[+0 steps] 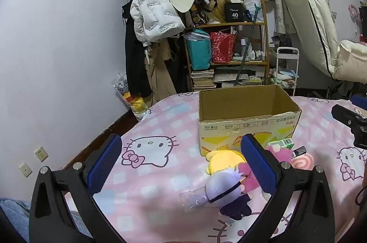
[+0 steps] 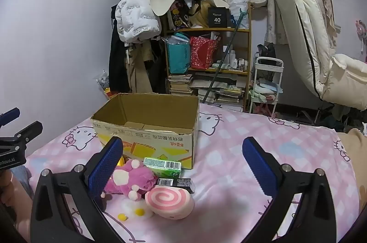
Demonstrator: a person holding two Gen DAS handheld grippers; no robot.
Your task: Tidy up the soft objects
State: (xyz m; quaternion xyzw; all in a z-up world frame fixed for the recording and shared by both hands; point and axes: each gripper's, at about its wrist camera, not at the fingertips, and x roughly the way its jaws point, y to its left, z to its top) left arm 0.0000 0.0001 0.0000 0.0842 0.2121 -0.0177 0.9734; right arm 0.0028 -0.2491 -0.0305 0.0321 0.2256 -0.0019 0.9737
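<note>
On the bed (image 2: pixel 229 185), soft toys (image 2: pixel 135 178) lie just near the empty cardboard box (image 2: pixel 146 128). Both the left hand-held gripper (image 1: pixel 181 165) and right hand-held gripper (image 2: pixel 181 165) are spread wide, holding nothing. A careless grab might catch the hard green packet (image 2: pixel 162 166) too.

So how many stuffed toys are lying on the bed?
3: a yellow plush against the cardboard box, a pink plush beside it, a purple-haired doll nearest. More may be hidden.
</note>
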